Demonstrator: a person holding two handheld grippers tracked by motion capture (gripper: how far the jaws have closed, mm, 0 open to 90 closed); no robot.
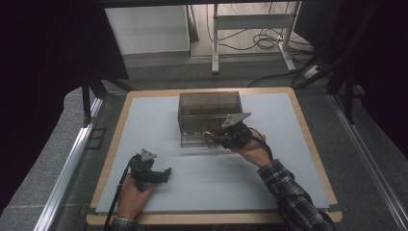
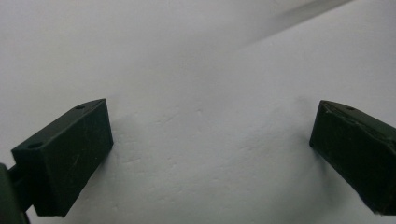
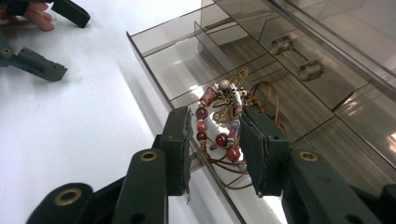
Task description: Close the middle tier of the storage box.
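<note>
**Beaded bracelet going into the organizer drawer – handling notes**

So the right gripper (image 3: 215, 140) is parked at the front of the smoky clear drawer box (image 1: 210, 103), fingers (image 3: 180, 140) partly apart with the beaded bracelet (image 3: 219, 122) sitting in the gap between them. From the right gripper view the beads lie close to both pads, but I don't see them really pinched, so I'd call it let go, or as good as. The bracelet rests in the pulled-out drawer tray (image 3: 159, 46), in the compartment nearest the gripper, just behind the tray's front wall, with its brown cord (image 3: 268, 100) looping off to the side and a brass dragonfly charm (image 3: 233, 100) on top of the pile.

Handling-wise, my guess is that it's light and totally floppy. It'll sag and bunch wherever you grab it, and round glossy beads like to roll off flat pads. I'd take hold across the thick cluster of red beads, not the thin cord, which could slide through. The charm's wings look thin enough to bend, so don't clamp there. The tray walls are thin plastic too, easy to knock.

The left gripper (image 1: 153, 174) is resting on the white counter (image 1: 288, 159) well apart from all this, fingers spread wide with nothing between them.
</note>
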